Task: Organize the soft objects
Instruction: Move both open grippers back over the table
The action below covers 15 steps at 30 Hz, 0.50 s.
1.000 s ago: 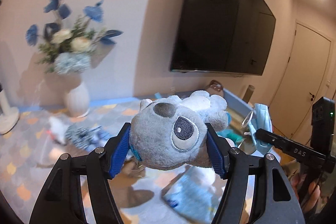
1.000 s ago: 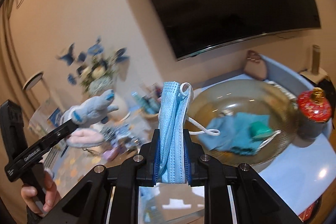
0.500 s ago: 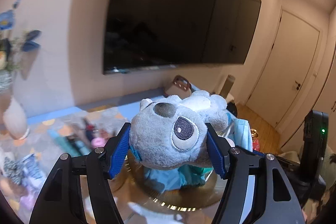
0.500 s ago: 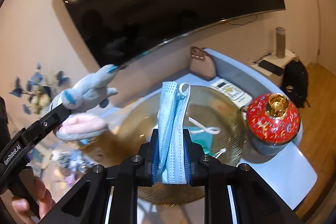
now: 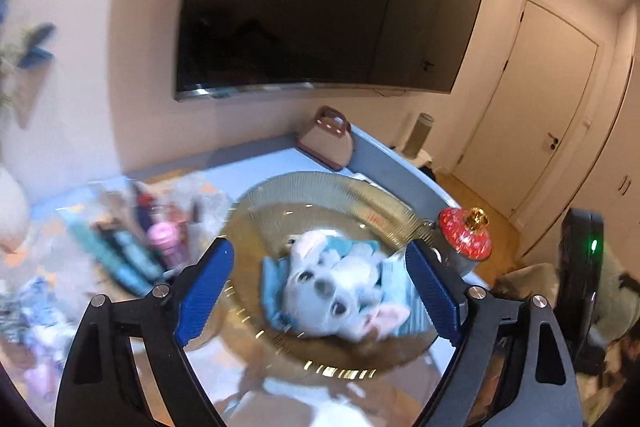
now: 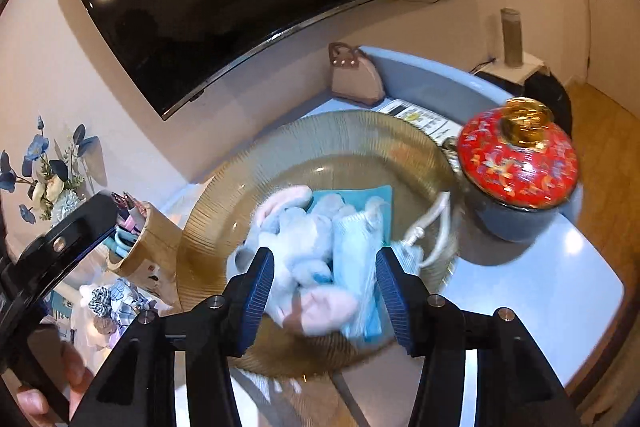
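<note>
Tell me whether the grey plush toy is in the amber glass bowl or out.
In. The grey plush toy lies inside the amber ribbed glass bowl, on blue cloth, clear of the opening left gripper.

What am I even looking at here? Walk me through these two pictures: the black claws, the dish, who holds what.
No robot: a person holds a two-finger gripper in each hand, each with a fisheye camera looking along its fingers. One picture is from the left gripper, the other from the right gripper. Both look down at an amber glass dish on a blue table. In the dish lie a grey plush toy, a blue face mask and a teal cloth. Beside it stands a pot with a red lid. Both sets of jaws are opening; neither grips anything.
</note>
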Tool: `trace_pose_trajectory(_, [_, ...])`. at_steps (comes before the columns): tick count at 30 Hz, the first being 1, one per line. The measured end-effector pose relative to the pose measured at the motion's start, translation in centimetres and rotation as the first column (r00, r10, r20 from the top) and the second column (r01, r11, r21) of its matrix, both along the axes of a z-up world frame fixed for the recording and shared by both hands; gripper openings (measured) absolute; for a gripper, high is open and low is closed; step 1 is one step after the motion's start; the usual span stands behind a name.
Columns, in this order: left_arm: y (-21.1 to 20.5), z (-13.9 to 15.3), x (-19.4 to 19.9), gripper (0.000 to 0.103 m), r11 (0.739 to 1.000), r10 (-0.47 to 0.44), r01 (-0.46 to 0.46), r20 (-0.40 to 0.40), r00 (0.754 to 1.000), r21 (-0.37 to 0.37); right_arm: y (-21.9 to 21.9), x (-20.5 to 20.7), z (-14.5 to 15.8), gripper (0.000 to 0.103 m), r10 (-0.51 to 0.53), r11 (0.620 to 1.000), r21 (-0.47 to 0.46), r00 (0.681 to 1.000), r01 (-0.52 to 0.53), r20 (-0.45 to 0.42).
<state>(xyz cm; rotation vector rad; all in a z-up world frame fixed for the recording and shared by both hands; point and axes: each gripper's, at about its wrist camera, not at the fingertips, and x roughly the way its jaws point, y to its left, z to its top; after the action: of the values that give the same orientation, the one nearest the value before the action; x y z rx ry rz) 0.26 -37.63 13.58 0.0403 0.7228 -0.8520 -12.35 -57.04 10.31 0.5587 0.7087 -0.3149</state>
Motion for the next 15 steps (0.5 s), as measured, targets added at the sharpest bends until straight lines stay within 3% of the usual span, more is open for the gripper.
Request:
trace_pose_trajectory(4, [3.6, 1.1, -3.4, 0.087, 0.998, 0.045, -0.051, 0.127, 0.991, 0.042, 2.1, -1.5, 2.0, 0.052, 0.01, 0.999, -0.031, 0.999, -0.009, 0.039])
trace_pose_trajectory(10, [11.6, 2.1, -6.3, 0.087, 0.987, 0.145, -0.156, 0.204, 0.968, 0.037, 8.4, -2.1, 4.4, 0.053, 0.143, 0.988, -0.065, 0.983, -0.137, 0.111])
trace_pose_trajectory(15, [21.3, 1.7, -7.2, 0.087, 0.975, 0.22, -0.215, 0.127, 0.967, -0.054, 17.1, -1.0, 3.9, 0.056, 0.305, 0.947, -0.132, 0.947, -0.291, 0.097])
